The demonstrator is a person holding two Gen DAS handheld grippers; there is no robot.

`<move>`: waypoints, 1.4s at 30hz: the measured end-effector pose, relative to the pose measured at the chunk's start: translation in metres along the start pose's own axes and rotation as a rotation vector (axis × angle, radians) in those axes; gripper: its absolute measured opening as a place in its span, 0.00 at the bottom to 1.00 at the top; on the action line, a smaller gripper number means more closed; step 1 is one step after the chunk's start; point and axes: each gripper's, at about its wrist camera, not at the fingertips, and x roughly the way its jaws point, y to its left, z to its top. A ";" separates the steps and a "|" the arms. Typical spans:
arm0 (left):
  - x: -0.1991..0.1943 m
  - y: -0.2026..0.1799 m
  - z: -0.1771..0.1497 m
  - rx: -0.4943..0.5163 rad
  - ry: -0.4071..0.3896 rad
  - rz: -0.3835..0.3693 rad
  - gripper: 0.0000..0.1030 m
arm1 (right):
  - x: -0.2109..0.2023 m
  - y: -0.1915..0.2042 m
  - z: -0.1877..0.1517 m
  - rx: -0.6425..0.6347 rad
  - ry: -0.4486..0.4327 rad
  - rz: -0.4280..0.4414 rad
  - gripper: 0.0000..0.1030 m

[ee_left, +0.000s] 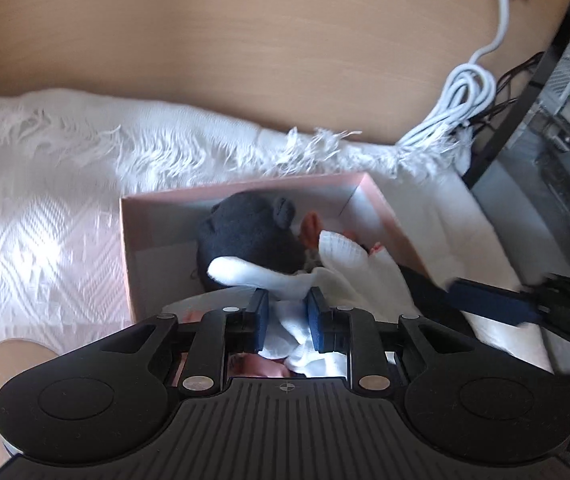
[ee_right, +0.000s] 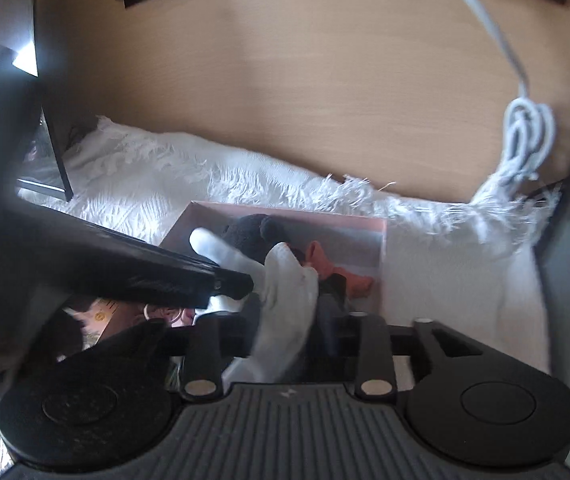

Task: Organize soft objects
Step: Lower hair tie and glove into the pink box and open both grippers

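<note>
A pink box [ee_left: 133,232] sits on a white fringed cloth [ee_left: 45,208]. Inside it lie a dark plush toy [ee_left: 245,236] and an orange soft item [ee_left: 310,229]. My left gripper [ee_left: 287,312] is shut on a white sock [ee_left: 349,268] held over the box's near edge. In the right wrist view my right gripper [ee_right: 289,320] is also shut on the same white sock [ee_right: 289,292], which drapes between its jaws. The box [ee_right: 365,224], plush toy [ee_right: 253,232] and orange item [ee_right: 325,268] lie just beyond. The left gripper's finger [ee_right: 189,276] reaches in from the left.
A wooden desk top [ee_left: 285,48] lies beyond the cloth. A coiled white cable [ee_left: 465,92] sits at the desk's right edge, next to a black frame and computer hardware [ee_left: 565,92]. A dark stand [ee_right: 57,152] is at the left in the right wrist view.
</note>
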 end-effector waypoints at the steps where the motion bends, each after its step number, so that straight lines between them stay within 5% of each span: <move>1: 0.001 0.001 0.000 -0.003 -0.002 -0.005 0.24 | -0.005 0.000 -0.003 0.003 -0.005 -0.005 0.42; 10: -0.022 0.004 -0.002 -0.002 -0.032 -0.044 0.24 | 0.007 0.016 -0.025 -0.019 0.029 -0.064 0.44; 20: -0.053 0.008 -0.008 0.023 -0.059 -0.062 0.24 | 0.036 0.017 -0.009 0.008 0.033 -0.072 0.43; 29: -0.024 0.003 -0.009 0.027 0.023 -0.074 0.24 | -0.013 0.010 -0.017 0.047 -0.001 -0.117 0.50; 35: -0.016 0.008 -0.012 0.024 0.037 -0.101 0.24 | -0.015 -0.002 -0.033 0.179 0.076 -0.133 0.50; 42: -0.028 0.021 -0.016 0.012 0.014 -0.135 0.24 | 0.006 0.013 -0.028 0.208 0.084 -0.143 0.36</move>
